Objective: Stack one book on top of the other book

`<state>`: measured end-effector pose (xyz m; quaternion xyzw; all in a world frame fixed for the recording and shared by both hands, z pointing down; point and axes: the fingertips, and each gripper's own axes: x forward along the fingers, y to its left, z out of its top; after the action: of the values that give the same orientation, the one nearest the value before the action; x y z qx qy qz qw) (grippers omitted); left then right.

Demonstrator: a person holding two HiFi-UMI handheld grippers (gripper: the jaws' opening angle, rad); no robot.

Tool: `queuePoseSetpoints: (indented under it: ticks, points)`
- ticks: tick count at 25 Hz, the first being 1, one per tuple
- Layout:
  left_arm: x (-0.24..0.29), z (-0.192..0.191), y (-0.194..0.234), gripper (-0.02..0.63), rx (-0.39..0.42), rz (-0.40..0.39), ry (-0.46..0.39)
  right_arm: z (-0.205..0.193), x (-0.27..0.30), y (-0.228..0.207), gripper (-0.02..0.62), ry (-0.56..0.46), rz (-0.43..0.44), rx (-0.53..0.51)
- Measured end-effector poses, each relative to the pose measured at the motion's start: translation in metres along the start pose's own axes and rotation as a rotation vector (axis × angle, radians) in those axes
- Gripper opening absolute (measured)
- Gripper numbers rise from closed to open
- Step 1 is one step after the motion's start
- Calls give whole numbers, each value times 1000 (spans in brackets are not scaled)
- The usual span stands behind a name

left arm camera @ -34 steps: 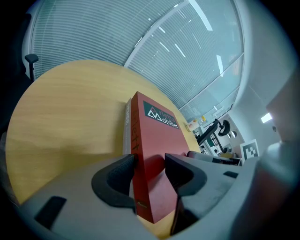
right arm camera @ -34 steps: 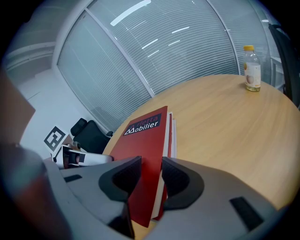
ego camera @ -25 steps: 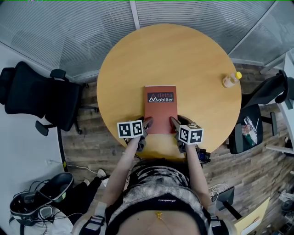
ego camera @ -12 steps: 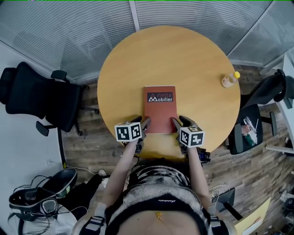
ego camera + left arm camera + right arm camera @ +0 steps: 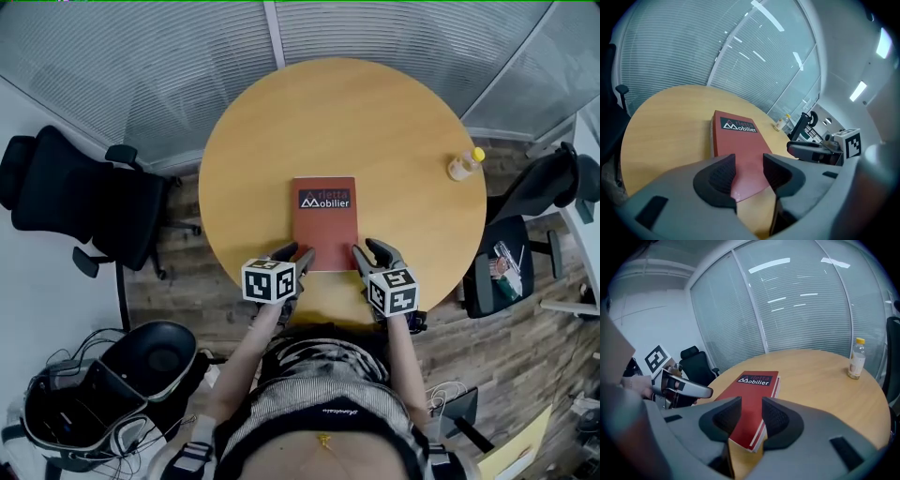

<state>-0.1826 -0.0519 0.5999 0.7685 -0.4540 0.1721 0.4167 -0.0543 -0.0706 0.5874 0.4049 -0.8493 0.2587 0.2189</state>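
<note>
Two books [image 5: 324, 223] appear stacked mid-worktop [image 5: 253, 141], so the job looks done. Your left gripper [image 5: 293, 253], its fingers apart and empty though just narrowed slightly, hangs at the stack's near left corner. Your right gripper [image 5: 371, 251], likewise open and empty, hangs at its near right corner.
</note>
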Motion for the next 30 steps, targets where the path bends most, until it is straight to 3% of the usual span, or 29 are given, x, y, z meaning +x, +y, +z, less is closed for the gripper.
queuePoseSetpoints:
  ticks: [6, 11, 16, 23, 30]
  points:
    - [-2, -8, -33, 160, 40, -59, -3, -2, -13, 19, 145, -3, 44, -88]
    - [-7, -5, -22, 107, 56, -97, -5, -1, 7, 48, 104, 20, 71, -128]
    - [-9, -27, -69, 61, 93, -96, -13, -19, -32, 47, 60, 1, 106, -158]
    - [-23, -15, -77, 25, 150, -135, -66, -9, -32, 67, 40, -31, 150, -155]
    - [-38, 5, -103, 18, 294, -170, -147, 12, -51, 72, 37, -149, 202, -63]
